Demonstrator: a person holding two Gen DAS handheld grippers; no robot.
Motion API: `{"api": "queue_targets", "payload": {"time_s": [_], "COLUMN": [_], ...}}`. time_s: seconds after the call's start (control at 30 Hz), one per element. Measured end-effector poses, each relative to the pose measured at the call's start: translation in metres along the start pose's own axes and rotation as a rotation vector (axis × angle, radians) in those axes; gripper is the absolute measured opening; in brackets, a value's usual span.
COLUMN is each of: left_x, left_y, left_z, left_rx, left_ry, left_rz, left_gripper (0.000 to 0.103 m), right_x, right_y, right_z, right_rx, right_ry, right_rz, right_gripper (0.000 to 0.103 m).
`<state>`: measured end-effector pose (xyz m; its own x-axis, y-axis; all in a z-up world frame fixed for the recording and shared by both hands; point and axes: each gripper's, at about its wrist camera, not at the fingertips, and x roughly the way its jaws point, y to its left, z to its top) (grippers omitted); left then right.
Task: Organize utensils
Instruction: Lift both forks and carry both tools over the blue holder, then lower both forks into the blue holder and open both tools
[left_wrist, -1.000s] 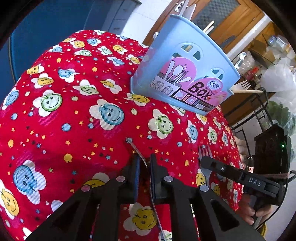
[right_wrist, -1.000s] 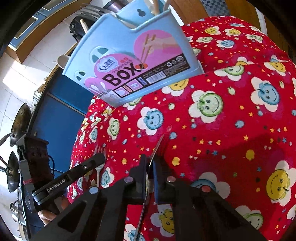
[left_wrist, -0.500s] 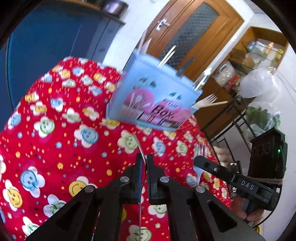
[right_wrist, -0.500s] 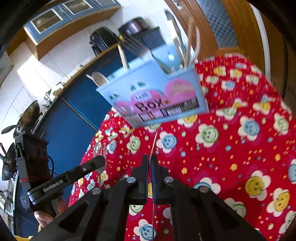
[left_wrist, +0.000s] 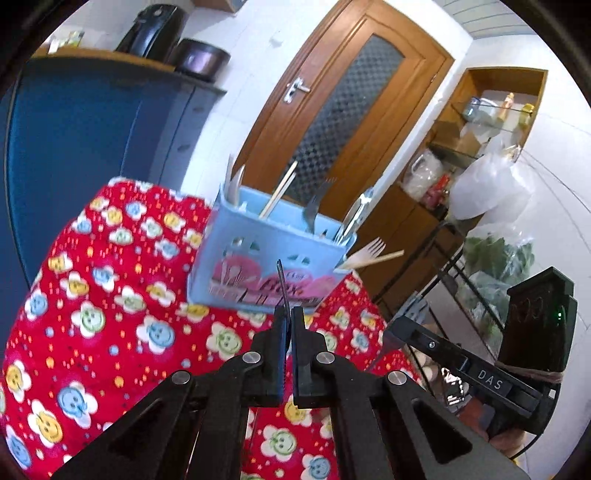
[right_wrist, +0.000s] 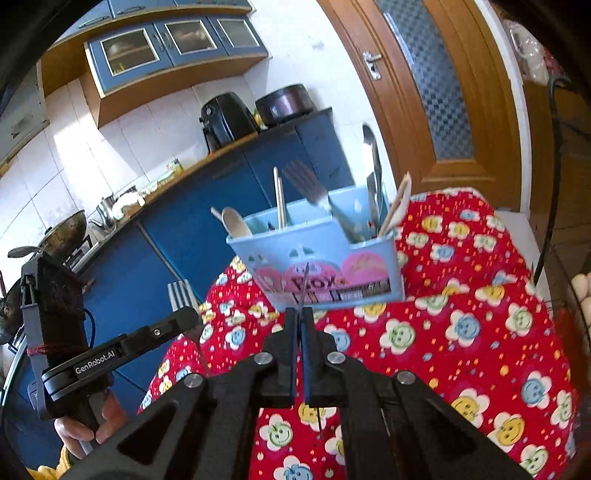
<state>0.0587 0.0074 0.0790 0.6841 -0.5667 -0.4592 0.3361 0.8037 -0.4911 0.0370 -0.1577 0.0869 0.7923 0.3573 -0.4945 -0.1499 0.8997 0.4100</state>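
Red tablecloth: a smiley-flower printed cloth (left_wrist: 110, 314) covered the table.
Blue box: a light blue plastic utensil box (left_wrist: 269, 266) with a pink label stood at 12 o'clock from both tongs, holding forks, chopsticks and a wooden spoon (right_wrist: 236, 221).
Left tongs (left_wrist: 287, 319): clamped on a thin metal utensil (left_wrist: 282, 284) seen edge-on, its tip over the box label.
Right tongs (right_wrist: 300, 321): clamped on a thin metal utensil (right_wrist: 303, 288) seen edge-on, its tip before the box front.
Kind of utensil: could not be told.
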Motion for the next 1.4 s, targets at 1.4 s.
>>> {"api": "queue_targets", "payload": {"time_s": [1.4], "left_x": [0.032], "left_y": [-0.047], "left_z": [0.159], "left_rx": [0.16], "left_ry": [-0.162], "left_rz": [0.086], "left_gripper": [0.001], "right_x": [0.024], "right_y": [0.0], "right_z": [0.148], "right_rx": [-0.089], "right_ry": [-0.146], "right_rz": [-0.171], "right_gripper": [0.003]}}
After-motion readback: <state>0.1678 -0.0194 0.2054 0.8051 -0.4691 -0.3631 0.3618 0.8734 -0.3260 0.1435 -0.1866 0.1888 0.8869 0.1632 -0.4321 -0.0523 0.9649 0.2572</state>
